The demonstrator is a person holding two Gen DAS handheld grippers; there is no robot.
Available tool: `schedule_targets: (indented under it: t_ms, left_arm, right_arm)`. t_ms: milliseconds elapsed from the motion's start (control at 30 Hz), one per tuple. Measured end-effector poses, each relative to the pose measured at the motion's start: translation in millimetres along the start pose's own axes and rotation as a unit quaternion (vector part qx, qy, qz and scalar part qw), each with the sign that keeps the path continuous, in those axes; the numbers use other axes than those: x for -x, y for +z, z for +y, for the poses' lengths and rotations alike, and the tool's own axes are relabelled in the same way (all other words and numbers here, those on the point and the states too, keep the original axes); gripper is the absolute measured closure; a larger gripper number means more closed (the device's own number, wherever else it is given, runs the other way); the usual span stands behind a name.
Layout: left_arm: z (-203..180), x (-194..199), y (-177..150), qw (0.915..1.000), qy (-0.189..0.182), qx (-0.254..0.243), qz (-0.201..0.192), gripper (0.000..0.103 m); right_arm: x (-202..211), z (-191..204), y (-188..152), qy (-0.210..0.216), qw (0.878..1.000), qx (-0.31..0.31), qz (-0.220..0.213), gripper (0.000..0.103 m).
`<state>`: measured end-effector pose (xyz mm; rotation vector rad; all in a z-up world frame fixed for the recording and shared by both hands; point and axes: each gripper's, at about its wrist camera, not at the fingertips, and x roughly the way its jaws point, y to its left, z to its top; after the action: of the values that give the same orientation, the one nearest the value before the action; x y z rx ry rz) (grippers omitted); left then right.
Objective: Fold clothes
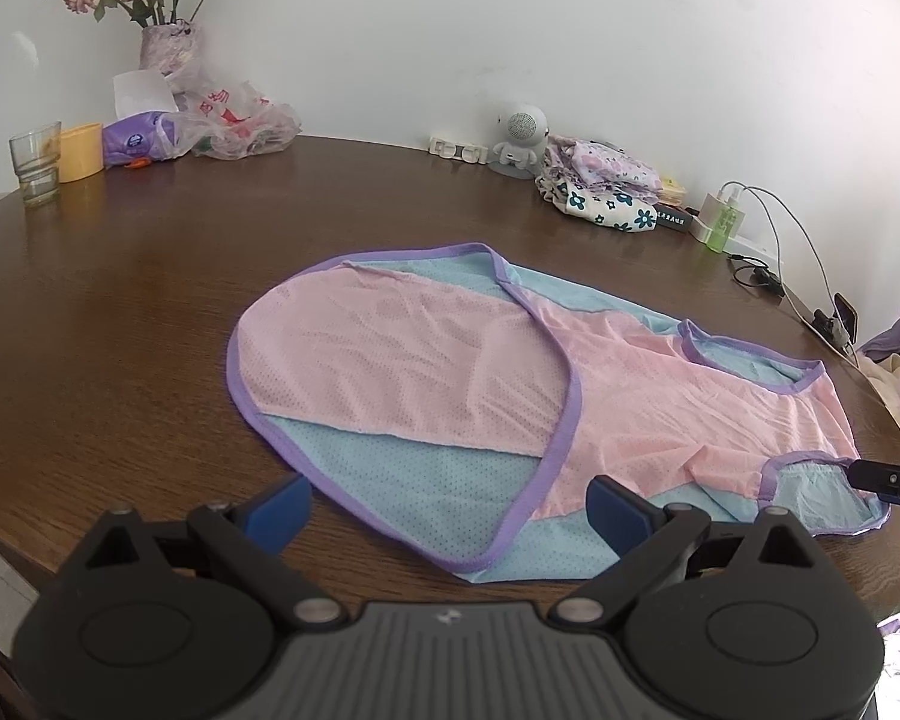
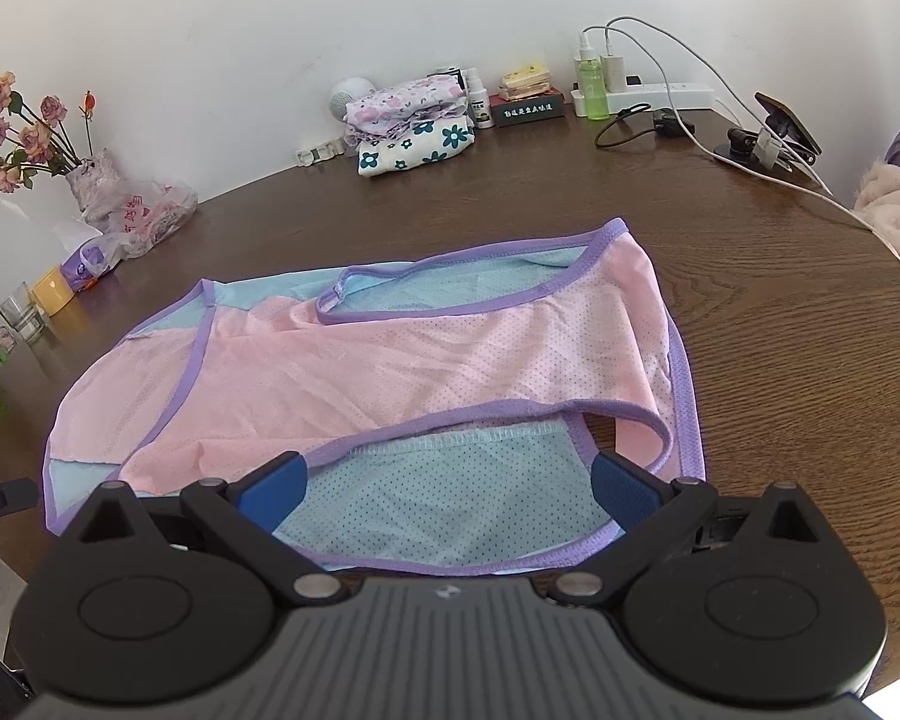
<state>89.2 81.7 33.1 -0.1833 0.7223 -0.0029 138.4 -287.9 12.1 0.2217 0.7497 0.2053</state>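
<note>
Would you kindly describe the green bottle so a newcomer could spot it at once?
Start at the brown table and follow its far edge along the wall to the white power strip. The green bottle stands just left of it, the only translucent green thing beside the white chargers.

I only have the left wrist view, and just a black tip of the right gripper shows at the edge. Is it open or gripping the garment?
Observer: Open. The right gripper has its blue fingers spread either side of the near blue panel of the pink and blue mesh garment with purple trim, nothing pinched.
Operator: Anything beside the folded floral clothes?
Observer: A small white bottle with a dark label stands close beside them.
</note>
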Motion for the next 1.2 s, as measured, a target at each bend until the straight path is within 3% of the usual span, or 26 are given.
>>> schedule_targets:
  t_ms: [967, 1200]
  left_arm:
    - [-2.0, -4.3, -7.8, 0.9999, 0.004, -0.009, 0.005, 0.005]
    - [-2.4, -7.0, -9.3, 0.9999, -0.009, -0.010, 0.005, 0.005]
  right_arm:
    - [3.3, -6.9, -11.1, -0.008, 1.000, -0.015, 0.001, 0.000]
    - [10.4, -8.5, -14.5, -0.019, 1.000, -0.017, -0.005, 0.000]
